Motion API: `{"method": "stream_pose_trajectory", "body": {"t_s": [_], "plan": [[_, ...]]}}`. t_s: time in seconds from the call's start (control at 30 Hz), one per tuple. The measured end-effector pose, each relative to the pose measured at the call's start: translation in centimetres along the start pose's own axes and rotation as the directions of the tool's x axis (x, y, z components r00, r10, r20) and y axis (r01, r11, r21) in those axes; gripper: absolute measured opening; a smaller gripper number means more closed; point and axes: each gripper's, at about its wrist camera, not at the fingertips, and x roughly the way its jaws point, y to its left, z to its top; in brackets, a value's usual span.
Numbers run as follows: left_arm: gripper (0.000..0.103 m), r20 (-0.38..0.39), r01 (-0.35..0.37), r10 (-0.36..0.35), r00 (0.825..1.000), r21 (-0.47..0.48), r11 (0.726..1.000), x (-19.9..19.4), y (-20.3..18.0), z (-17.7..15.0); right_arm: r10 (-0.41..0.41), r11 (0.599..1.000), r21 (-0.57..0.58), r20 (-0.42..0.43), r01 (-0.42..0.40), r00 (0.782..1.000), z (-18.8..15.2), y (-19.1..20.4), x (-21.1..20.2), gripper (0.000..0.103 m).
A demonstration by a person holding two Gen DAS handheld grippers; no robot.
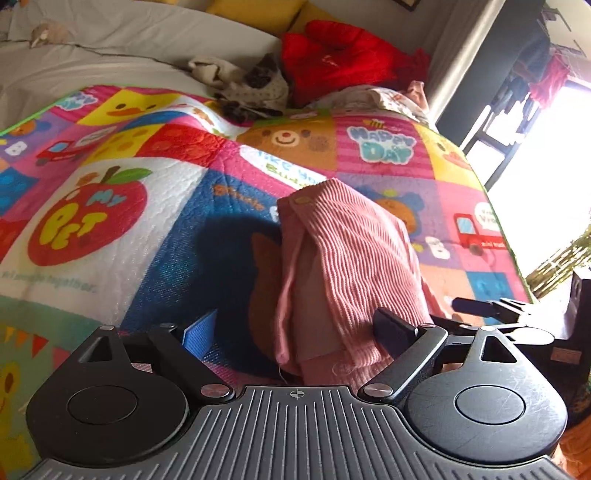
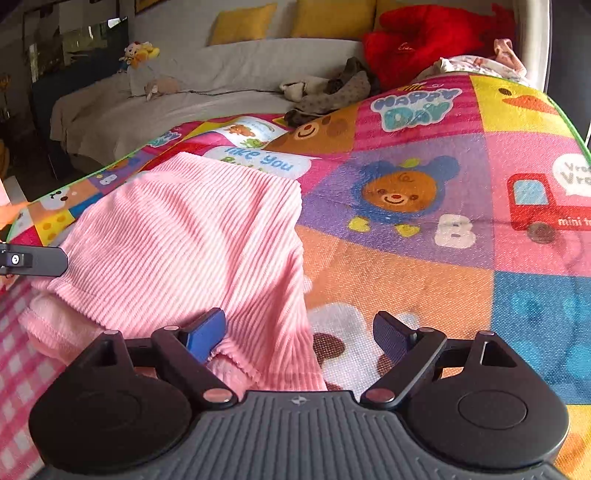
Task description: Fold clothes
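Observation:
A pink ribbed garment (image 1: 354, 251) lies folded into a narrow bundle on a colourful children's play mat (image 1: 122, 192). My left gripper (image 1: 297, 334) is open, its jaws wide, with the bundle's near end between them; the blue pad stands clear of the cloth and the black finger (image 1: 393, 332) is right beside it. In the right wrist view the same garment (image 2: 192, 240) spreads to the left. My right gripper (image 2: 299, 334) is open over its near right corner, the blue pad (image 2: 205, 334) above the cloth, the other finger over bare mat (image 2: 406, 280).
A red plush cushion (image 1: 332, 62) and a heap of grey and beige clothes (image 1: 243, 81) lie at the mat's far edge. Behind are a grey sofa (image 2: 229, 74), yellow cushions (image 2: 243, 24) and a small toy (image 2: 138, 51). A pink chequered cloth (image 2: 14, 350) lies near left.

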Motion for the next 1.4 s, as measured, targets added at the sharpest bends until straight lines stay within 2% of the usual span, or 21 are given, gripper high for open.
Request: {"method": "stream_pose_trajectory", "body": {"t_s": [0.13, 0.17, 0.27, 0.33, 0.5, 0.53, 0.67, 0.8, 0.83, 0.87, 0.9, 0.93, 1.0, 1.07, 1.17, 1.27, 1.37, 1.4], "plan": [[0.093, -0.007, -0.028, 0.028, 1.0, 0.026, 0.999, 0.2, -0.3, -0.2, -0.027, 1.0, -0.005, 0.035, 0.027, 0.999, 0.1, -0.1, -1.6, 0.087], [0.093, -0.009, -0.034, 0.035, 0.999, 0.034, 0.999, 0.2, -0.4, -0.2, -0.003, 1.0, 0.001, 0.052, 0.003, 0.999, 0.2, -0.1, -2.2, 0.087], [0.093, -0.015, -0.048, 0.049, 0.999, 0.05, 0.998, 0.4, -0.8, -0.2, 0.136, 0.989, 0.045, 0.086, -0.14, 0.987, 0.4, 0.2, -3.5, 0.087], [0.094, -0.02, -0.054, 0.055, 0.998, 0.054, 0.997, 0.5, -1.0, -0.1, 0.183, 0.981, 0.052, 0.074, -0.187, 0.98, 0.2, 0.9, -3.3, 0.087], [0.094, -0.018, -0.059, 0.06, 0.998, 0.05, 0.997, -0.4, -0.9, 0.3, 0.148, 0.989, 0.024, 0.007, -0.148, 0.989, -1.3, 1.5, -1.5, 0.09], [0.094, -0.01, -0.037, 0.037, 0.999, 0.035, 0.999, -0.8, -0.8, 0.6, 0.159, 0.987, 0.037, 0.018, -0.159, 0.987, -1.2, 1.2, -1.8, 0.09], [0.097, 0.004, 0.061, -0.061, 0.998, -0.009, 0.998, -1.4, -0.8, 1.8, 0.195, 0.965, 0.169, 0.059, -0.202, 0.979, -0.4, -1.7, -2.7, 0.09], [0.097, -0.084, 0.043, -0.041, 0.996, 0.027, 0.999, 1.1, -2.1, 1.3, 0.244, 0.911, 0.334, 0.034, -0.241, 0.969, -0.6, -4.0, -1.4, 0.09], [0.097, -0.098, 0.039, -0.035, 0.995, 0.039, 0.998, 1.5, -2.3, 0.9, 0.267, 0.902, 0.346, 0.023, -0.258, 0.964, -0.9, -3.9, -1.0, 0.087], [0.096, -0.099, 0.033, -0.027, 0.995, 0.06, 0.998, 1.6, -2.6, 0.6, 0.271, 0.906, 0.332, 0.019, -0.262, 0.962, -1.1, -3.6, -0.8, 0.086], [0.09, -0.099, 0.026, -0.018, 0.995, 0.083, 0.996, 1.7, -2.8, 0.4, 0.256, 0.929, 0.269, 0.026, -0.253, 0.966, -1.2, -2.8, -0.9, 0.077], [0.087, -0.098, 0.02, -0.009, 0.995, 0.105, 0.994, 1.8, -3.1, 0.1, 0.261, 0.944, 0.204, 0.022, -0.26, 0.965, -1.1, -2.1, -0.8, 0.062], [0.073, -0.099, 0.019, -0.006, 0.995, 0.132, 0.991, 2.1, -3.4, 0.1, 0.287, 0.95, 0.126, 0.016, -0.287, 0.958, -0.6, -1.0, -0.5, 0.05], [0.072, -0.094, 0.013, 0.001, 0.996, 0.145, 0.989, 2.5, -3.7, 0.7, 0.289, 0.955, 0.065, 0.01, -0.289, 0.957, 0.4, -0.3, 0.1, 0.044], [0.07, -0.057, -0.018, 0.027, 0.998, 0.165, 0.986, 4.1, -3.5, 2.3, 0.254, 0.967, -0.018, 0.024, -0.253, 0.967, 2.6, 0.2, 1.5, 0.041], [0.07, -0.012, -0.032, 0.034, 0.999, 0.14, 0.99, 6.5, -2.4, 4.7, 0.208, 0.977, -0.053, 0.064, -0.205, 0.976, 4.8, -0.1, 3.7, 0.04], [0.072, 0.0, -0.036, 0.037, 0.999, 0.12, 0.992, 8.0, -1.8, 5.7, 0.155, 0.988, -0.03, 0.094, -0.153, 0.983, 6.4, -1.0, 6.3, 0.042], [0.074, 0.0, -0.036, 0.036, 0.999, 0.112, 0.993, 8.4, -1.6, 5.9, 0.147, 0.989, -0.011, 0.1, -0.146, 0.984, 6.6, -1.3, 6.7, 0.045]]}}
